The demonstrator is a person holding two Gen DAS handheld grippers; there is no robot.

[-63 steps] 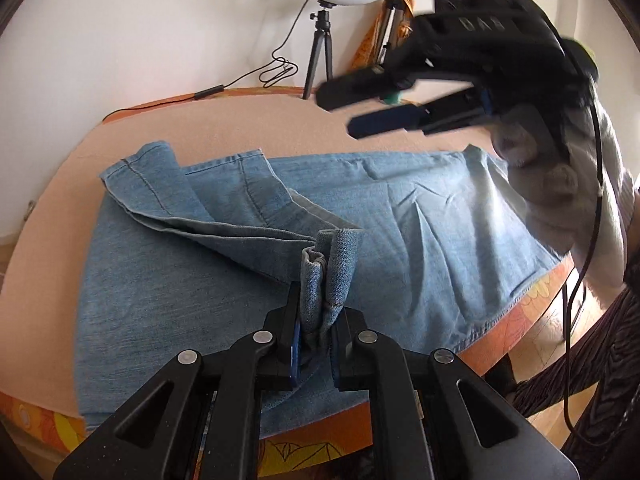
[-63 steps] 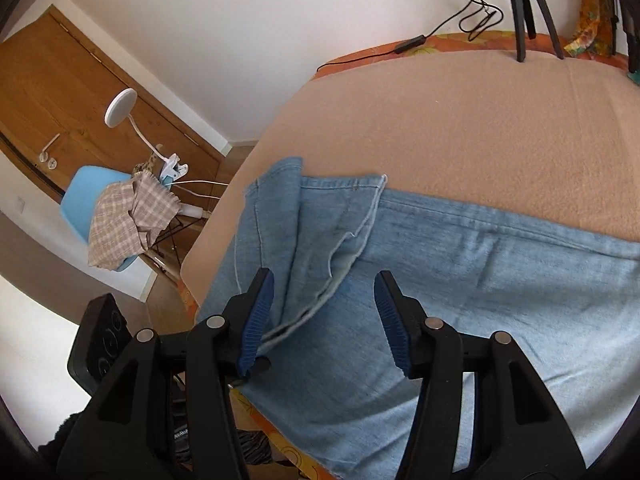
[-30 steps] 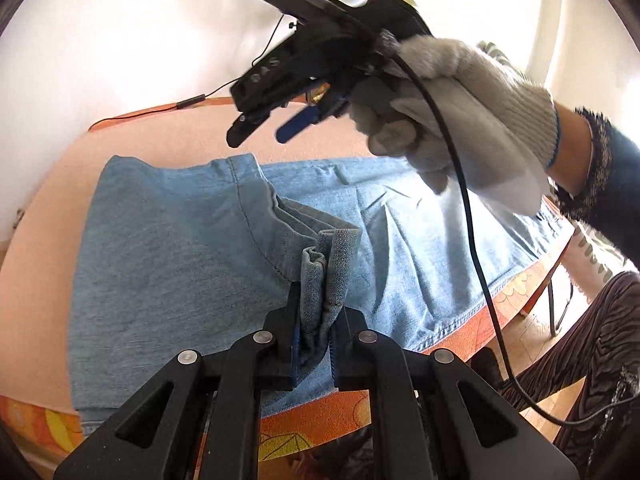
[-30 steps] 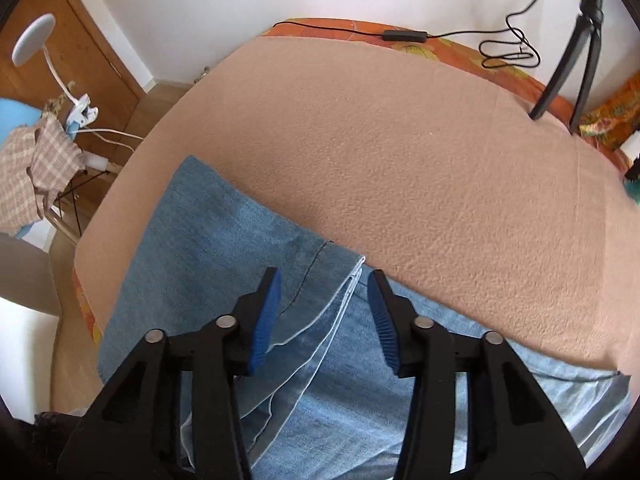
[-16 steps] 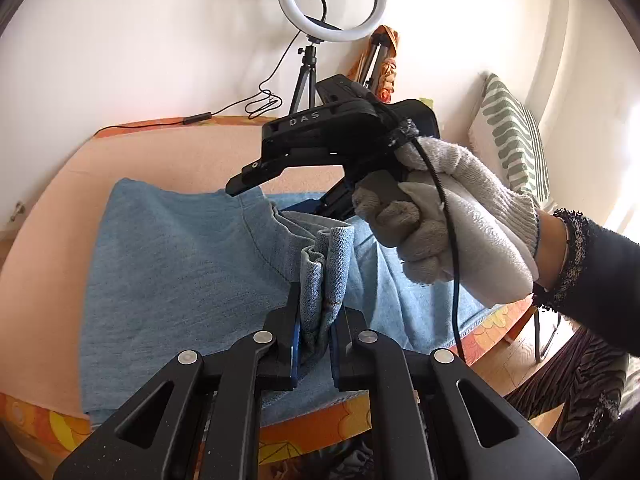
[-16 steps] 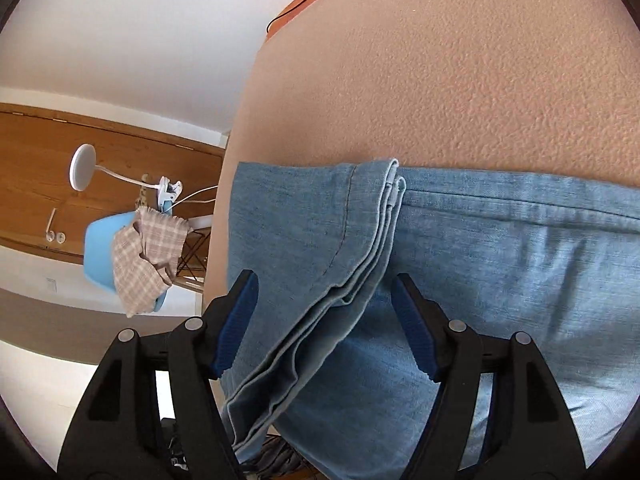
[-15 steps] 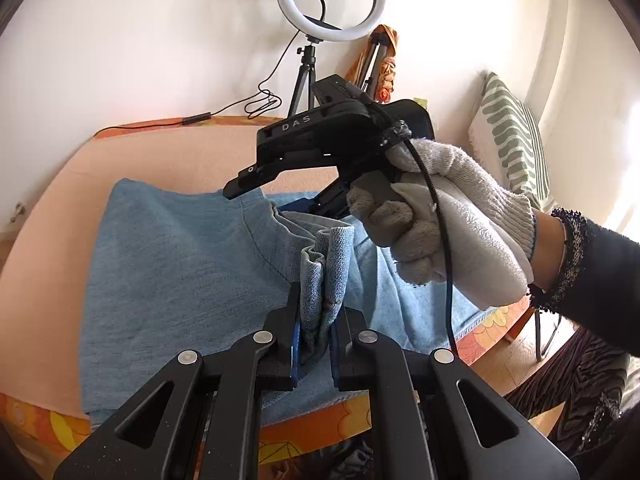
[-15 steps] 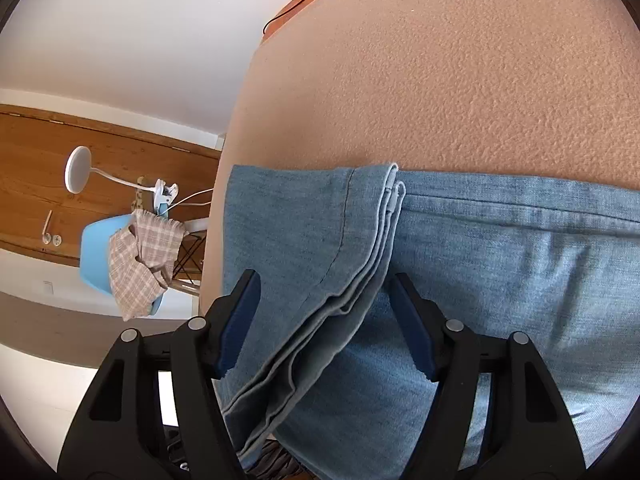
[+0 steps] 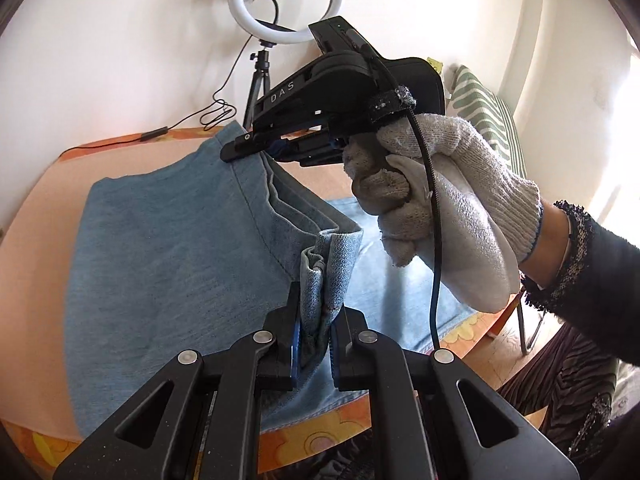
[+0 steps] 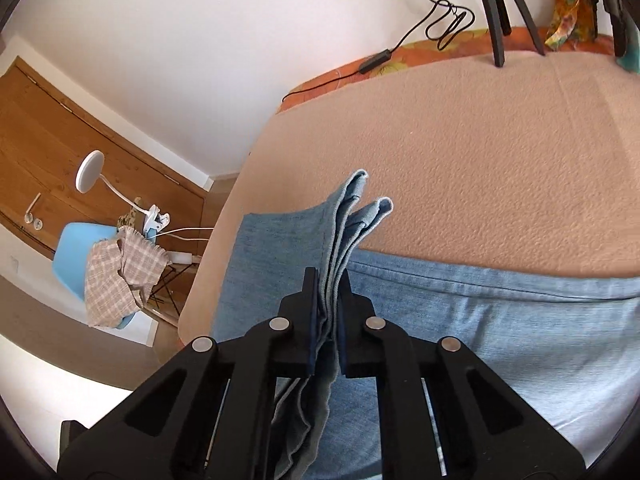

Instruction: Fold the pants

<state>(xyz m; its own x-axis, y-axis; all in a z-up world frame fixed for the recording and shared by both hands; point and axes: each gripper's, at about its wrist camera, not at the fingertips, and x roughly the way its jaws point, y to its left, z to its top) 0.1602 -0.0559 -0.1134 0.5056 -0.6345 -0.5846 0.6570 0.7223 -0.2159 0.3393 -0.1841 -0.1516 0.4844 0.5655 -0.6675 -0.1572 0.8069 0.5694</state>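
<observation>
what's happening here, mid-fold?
A person with a two-finger gripper in each hand is folding blue jeans on a peach-covered table. The left gripper is shut on a bunched hem edge at the near side. The right gripper, held in a gloved hand, is closing its fingers on the stacked hem layers at the far end. The hem edge hangs lifted between the two grips.

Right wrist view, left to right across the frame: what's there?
Blue chair draped with checked cloth → white clip-on lamp → bunched blue denim pants hem between the right gripper's fingers → black tripod legs.
</observation>
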